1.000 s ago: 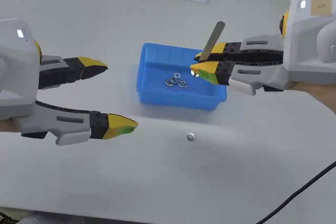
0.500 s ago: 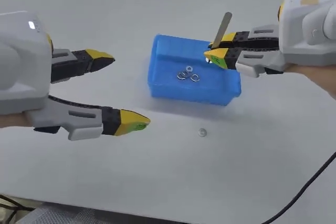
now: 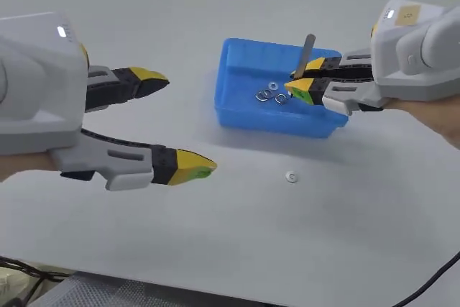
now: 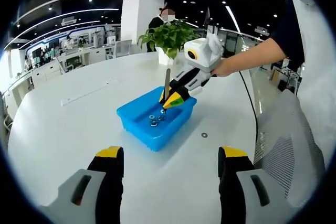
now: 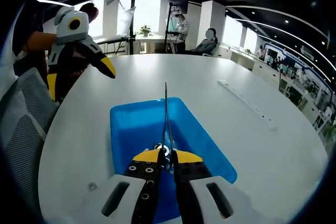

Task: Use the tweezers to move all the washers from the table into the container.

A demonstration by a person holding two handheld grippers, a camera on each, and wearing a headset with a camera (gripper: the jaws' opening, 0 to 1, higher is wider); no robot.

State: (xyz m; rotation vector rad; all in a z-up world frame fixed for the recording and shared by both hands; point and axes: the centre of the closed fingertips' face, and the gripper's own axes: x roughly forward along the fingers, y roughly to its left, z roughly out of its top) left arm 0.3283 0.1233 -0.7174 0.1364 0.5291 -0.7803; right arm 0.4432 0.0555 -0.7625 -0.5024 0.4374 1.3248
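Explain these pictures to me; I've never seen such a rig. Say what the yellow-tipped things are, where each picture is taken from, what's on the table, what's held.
No robot here: a person holds a two-jaw gripper in each hand. The wide picture comes from a camera on the person's head; each round one comes from a camera riding on a gripper. The left gripper is open and holds nothing. The right gripper is shut on tweezers, whose tips point down into a blue container. That container stands on the white table with a few washers inside. One more washer lies on the table in front of it. Whether the tweezers grip a washer is too small to tell.
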